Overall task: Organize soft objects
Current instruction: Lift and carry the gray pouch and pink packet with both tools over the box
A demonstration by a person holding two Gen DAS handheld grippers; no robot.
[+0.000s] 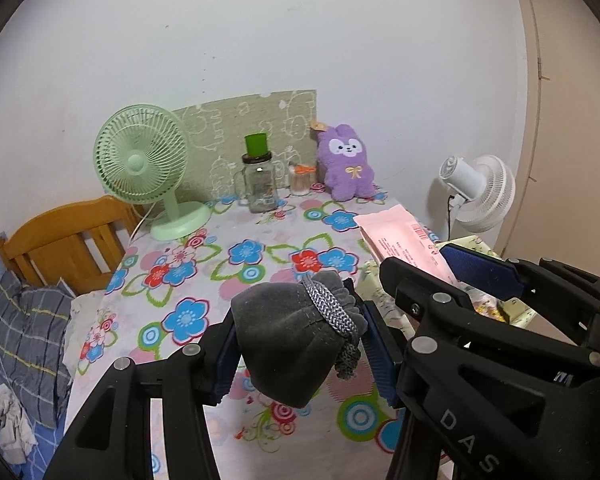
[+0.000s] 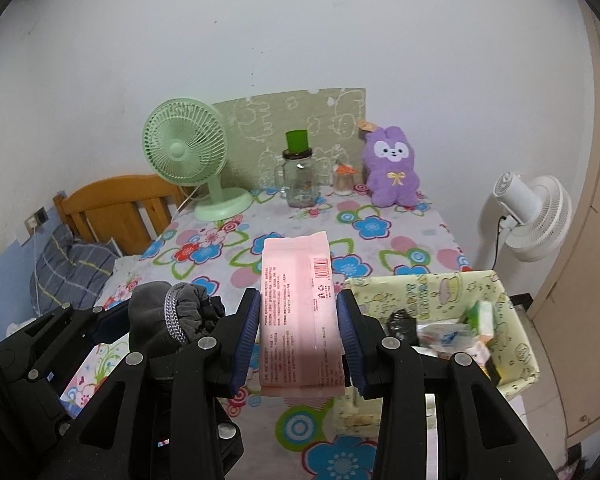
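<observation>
Two fans (image 2: 186,152), one jar (image 2: 299,178), one plush rabbit (image 2: 392,170), one pouch (image 1: 296,336), one pink packet (image 2: 300,312).

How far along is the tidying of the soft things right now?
Done: the patterned box at the table's edge already holds small packets. In hand: the left gripper clamps a grey drawstring pouch, and the right gripper clamps a pink soft pack. Left: both need placing; the purple plush sits by the wall.
</observation>
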